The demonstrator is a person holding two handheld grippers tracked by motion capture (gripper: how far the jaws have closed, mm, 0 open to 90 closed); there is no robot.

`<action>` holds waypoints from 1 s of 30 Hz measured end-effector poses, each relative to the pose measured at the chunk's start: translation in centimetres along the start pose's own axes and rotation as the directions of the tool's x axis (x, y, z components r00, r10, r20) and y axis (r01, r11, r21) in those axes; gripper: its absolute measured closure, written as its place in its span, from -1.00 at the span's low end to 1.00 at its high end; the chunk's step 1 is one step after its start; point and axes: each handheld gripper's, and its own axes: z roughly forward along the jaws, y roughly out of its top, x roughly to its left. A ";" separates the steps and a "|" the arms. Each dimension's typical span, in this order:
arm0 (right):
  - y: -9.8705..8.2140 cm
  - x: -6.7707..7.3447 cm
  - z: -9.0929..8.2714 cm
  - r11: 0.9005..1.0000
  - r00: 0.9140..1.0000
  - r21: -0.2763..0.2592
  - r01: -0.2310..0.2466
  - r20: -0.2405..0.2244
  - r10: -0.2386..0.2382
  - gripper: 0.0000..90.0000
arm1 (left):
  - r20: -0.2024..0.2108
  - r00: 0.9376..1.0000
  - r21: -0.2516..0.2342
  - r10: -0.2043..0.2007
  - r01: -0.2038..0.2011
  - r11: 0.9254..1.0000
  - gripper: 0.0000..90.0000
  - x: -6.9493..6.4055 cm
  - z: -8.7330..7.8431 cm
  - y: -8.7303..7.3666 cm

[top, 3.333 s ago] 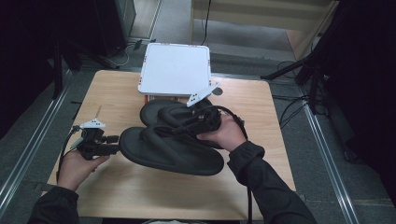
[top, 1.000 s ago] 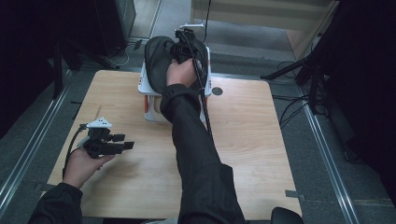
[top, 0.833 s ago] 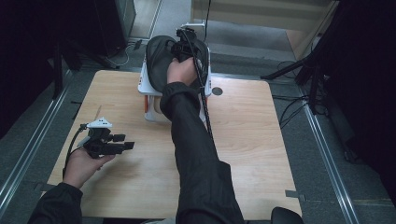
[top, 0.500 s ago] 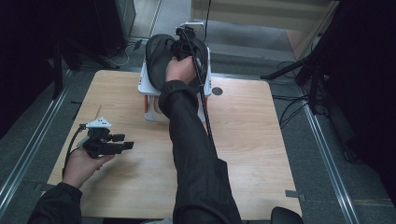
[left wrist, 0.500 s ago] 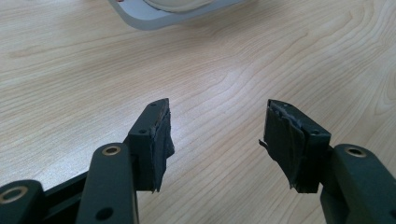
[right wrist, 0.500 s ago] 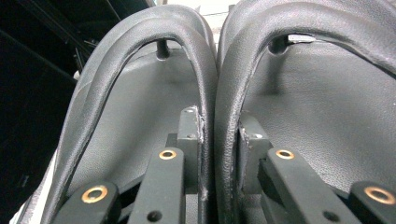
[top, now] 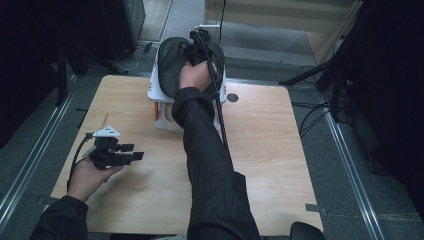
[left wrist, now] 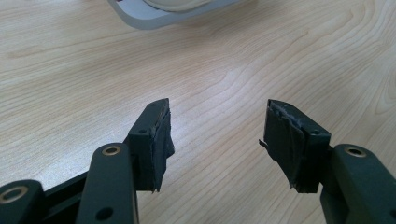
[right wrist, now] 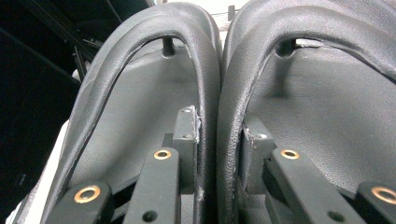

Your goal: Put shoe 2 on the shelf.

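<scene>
Up on the white box (top: 165,97) at the table's (top: 280,165) far edge, two black leather-look sandals (top: 175,65) lie side by side, long axes running away from the person. The right gripper (top: 196,47) straddles their two inner straps (right wrist: 219,93), its jaws just easing apart, pads barely off. Nearer than the box, over bare wood, the left gripper (left wrist: 217,135) gapes empty.
</scene>
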 end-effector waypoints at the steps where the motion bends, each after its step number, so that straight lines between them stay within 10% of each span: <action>1: 0.0 0.0 0.0 1.000 1.000 0.000 0.001 -0.003 -0.001 0.62 | -0.001 1.000 -0.001 0.000 0.000 1.000 -0.07 0.0 0.0 0.0; 30: -0.2 -0.1 0.1 0.999 0.997 0.006 0.033 -0.067 -0.032 0.23 | -0.002 1.000 0.010 0.008 -0.008 1.000 -0.07 -0.1 0.3 0.2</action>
